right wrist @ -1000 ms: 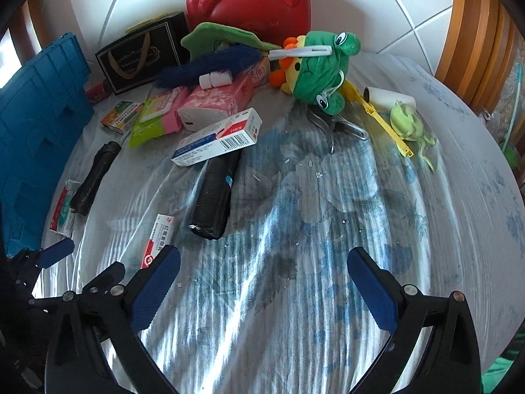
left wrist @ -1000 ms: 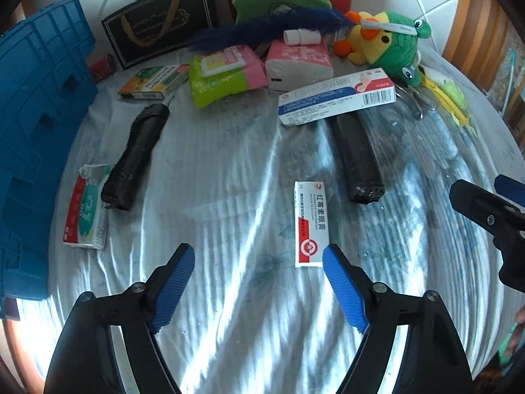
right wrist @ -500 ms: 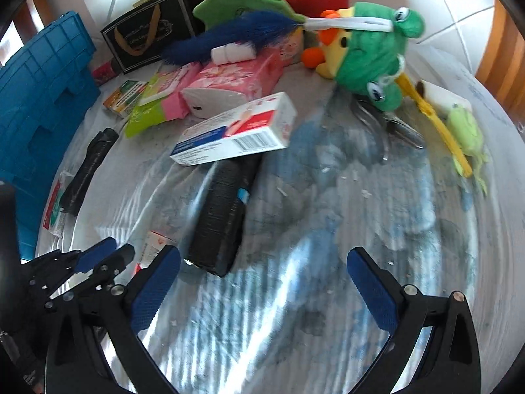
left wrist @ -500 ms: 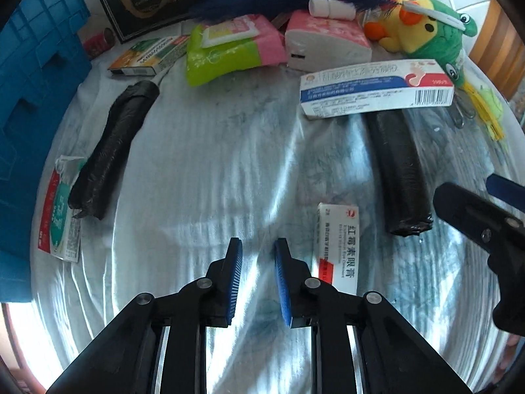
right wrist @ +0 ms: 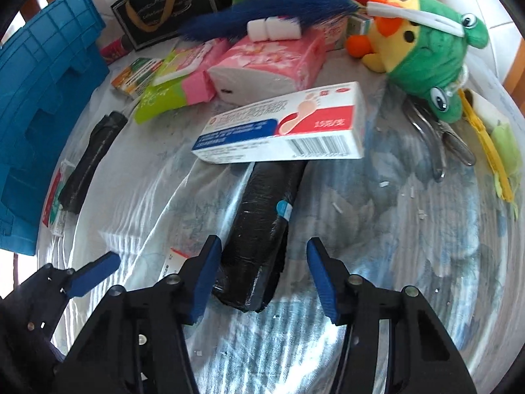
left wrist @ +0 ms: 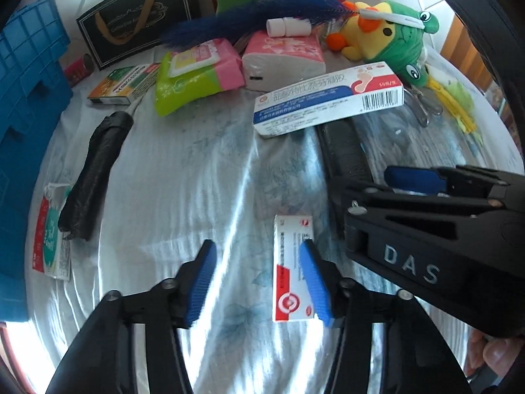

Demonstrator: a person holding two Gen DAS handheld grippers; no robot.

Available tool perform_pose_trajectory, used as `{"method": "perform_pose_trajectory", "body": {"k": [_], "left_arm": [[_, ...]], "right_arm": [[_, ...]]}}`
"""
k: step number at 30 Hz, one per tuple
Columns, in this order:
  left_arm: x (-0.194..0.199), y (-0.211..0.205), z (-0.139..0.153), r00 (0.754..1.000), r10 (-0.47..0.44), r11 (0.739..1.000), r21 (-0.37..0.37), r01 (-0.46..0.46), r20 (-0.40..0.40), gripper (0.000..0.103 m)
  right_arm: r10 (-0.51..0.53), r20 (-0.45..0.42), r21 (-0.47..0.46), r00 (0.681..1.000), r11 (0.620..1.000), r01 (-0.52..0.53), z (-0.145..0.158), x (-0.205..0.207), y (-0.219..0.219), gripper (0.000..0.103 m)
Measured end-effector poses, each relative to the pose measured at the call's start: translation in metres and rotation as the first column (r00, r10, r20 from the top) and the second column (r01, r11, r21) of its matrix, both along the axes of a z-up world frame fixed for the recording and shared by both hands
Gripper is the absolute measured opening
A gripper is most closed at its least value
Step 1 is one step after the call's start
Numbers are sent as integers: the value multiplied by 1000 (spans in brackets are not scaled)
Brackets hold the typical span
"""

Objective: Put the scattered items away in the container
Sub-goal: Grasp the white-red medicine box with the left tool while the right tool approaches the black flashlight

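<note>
A small white and red box (left wrist: 291,272) lies flat on the bedsheet between the fingers of my left gripper (left wrist: 259,282), close against the right pad; the jaws are opening and do not clamp it. My right gripper (right wrist: 264,275) hangs over the near end of a black wrapped roll (right wrist: 259,229), which lies between its closing jaws. The left pad is at the roll's side and a gap shows at the right pad. In the left wrist view the right gripper (left wrist: 413,180) covers that roll's near end. The blue crate (left wrist: 26,98) stands at the left.
A long white, blue and red box (right wrist: 285,131) rests across the roll's far end. A second black roll (left wrist: 95,170) and a flat packet (left wrist: 49,239) lie near the crate. Wipes, tissues, a plush toy (right wrist: 423,52), a feather duster and clips crowd the back.
The left jaws, nearly shut half a second ago, stand apart again beside the small box. The right gripper came down and forward over the black roll and its jaws narrowed.
</note>
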State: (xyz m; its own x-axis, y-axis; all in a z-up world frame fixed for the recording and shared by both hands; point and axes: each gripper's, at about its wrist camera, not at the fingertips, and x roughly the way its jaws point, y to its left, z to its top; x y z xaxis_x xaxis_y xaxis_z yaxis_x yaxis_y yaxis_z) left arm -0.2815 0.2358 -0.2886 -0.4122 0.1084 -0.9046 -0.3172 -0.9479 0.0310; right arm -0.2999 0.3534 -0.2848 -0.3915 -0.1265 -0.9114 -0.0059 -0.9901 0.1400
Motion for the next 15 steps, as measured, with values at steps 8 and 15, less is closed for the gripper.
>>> {"method": "perform_pose_trajectory", "body": {"k": [8,15], "left_arm": [[-9,3,11,999,3,999,41,-5,44,44],[2,16,-10,997,1,999,-49,3,82,27]], "right_arm": [[-71,15,39,997,997,70,3,11,31,53],[-52,40,22,998,998,51,-2,17,42,53]]}}
